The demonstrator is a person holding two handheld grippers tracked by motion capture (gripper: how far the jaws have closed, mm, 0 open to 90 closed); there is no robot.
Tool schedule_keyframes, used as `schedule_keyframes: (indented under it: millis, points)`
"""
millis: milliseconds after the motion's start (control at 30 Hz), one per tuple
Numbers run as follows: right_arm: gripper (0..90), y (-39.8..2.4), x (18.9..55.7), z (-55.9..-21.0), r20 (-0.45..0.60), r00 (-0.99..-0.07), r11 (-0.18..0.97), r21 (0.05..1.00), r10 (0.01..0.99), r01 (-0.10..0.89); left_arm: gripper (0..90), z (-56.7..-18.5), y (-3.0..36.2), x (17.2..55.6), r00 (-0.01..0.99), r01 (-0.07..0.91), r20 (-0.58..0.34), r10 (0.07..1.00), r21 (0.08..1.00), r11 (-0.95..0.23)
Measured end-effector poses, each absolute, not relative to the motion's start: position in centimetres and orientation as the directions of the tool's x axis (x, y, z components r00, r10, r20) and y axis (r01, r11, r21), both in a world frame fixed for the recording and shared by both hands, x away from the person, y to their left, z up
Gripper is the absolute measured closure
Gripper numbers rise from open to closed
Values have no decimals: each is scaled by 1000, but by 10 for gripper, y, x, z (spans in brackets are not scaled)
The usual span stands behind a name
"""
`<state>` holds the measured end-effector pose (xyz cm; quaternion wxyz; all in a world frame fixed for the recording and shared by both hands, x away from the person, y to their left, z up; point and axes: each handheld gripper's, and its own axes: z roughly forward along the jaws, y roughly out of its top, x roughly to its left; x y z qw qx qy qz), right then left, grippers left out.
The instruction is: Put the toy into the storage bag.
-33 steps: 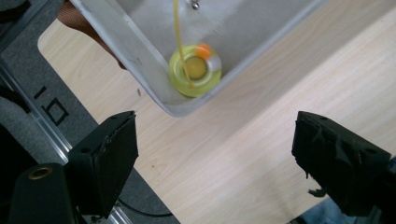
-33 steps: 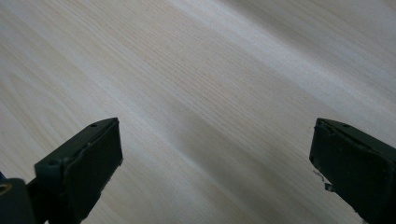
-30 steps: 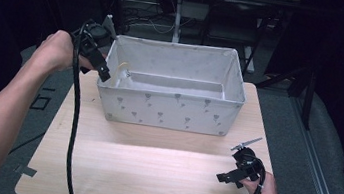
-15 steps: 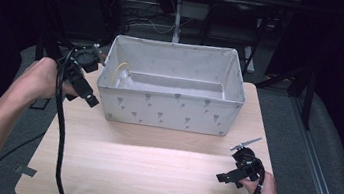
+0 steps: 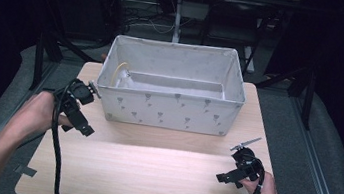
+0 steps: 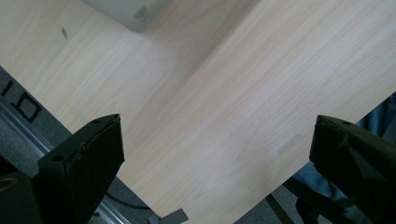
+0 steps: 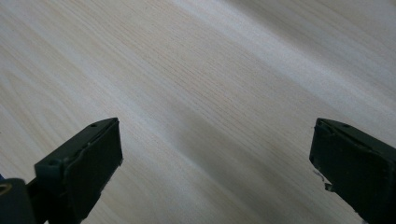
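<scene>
High view, change: against the pictures of a second and half a second ago, the left gripper has come away from the left rim of the fabric storage bin and now sits low over the bench, just off the bin's front left corner.
High view, meaning: a pale ring-shaped object lies inside the bin against its left wall. My reading is that a drop-off is finished and the hand is pulling back; the ring's make is too small to tell, possibly a loop of cord or a thin hoop.
High view, right side: the right gripper rests at the bench's front right, where it was in both earlier pictures, well apart from the bin.
High view, materials: the bin is soft grey-white cloth with a small repeated print, straight-walled and rectangular, open on top. The bench is pale wood-grain laminate, flat with rounded corners.
Left gripper view: its jaws stand wide apart with nothing between them, over bare bench. A grey corner of the bin shows at the top edge, and dark floor past the bench edge at lower left.
Right gripper view: its jaws are likewise spread and empty, matt black blocks over fine, straight wood grain crossed by a soft shadow.
</scene>
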<state>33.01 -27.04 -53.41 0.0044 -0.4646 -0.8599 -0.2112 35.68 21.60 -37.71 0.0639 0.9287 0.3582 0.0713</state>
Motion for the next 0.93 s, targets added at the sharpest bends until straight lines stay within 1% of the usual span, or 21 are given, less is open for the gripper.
schedule_keyframes:
  millis: [100, 133, 300, 333, 367, 567, 700, 767, 800, 933]
  points:
    - [23, -271, 331, -534, 189, -575, 492, 354, 796, 796, 26, -394, 220, 354, 730, 664, 64, 681, 172, -728]
    - [23, -270, 330, -534, 204, -567, 478, 358, 798, 802, 26, -400, 221, 353, 724, 670, 64, 686, 171, -723]
    - [23, -270, 330, -535, 202, -564, 476, 359, 800, 803, 19, -428, 227, 349, 711, 687, 45, 702, 167, -707]
    - [23, -270, 330, -535, 206, -564, 473, 362, 800, 803, 18, -439, 229, 347, 708, 692, 35, 705, 165, -703]
    - [23, -270, 330, -535, 206, -564, 473, 362, 800, 803, 18, -439, 229, 347, 708, 692, 35, 705, 165, -703]
    - [23, -270, 330, -535, 204, -566, 475, 363, 799, 802, 17, -470, 231, 343, 683, 717, 23, 730, 163, -677]
    - [23, -270, 330, -535, 206, -564, 474, 359, 800, 804, 10, -491, 233, 339, 672, 732, -19, 740, 168, -660]
    - [23, -271, 330, -534, 207, -563, 473, 359, 800, 804, 10, -497, 232, 339, 680, 728, -18, 733, 131, -673]
    - [23, -271, 330, -534, 197, -566, 480, 355, 801, 802, 9, -498, 233, 339, 677, 731, -17, 736, 131, -669]
    - [23, -271, 330, -534, 210, -566, 475, 360, 797, 803, 9, -502, 233, 337, 671, 735, -25, 741, 151, -661]
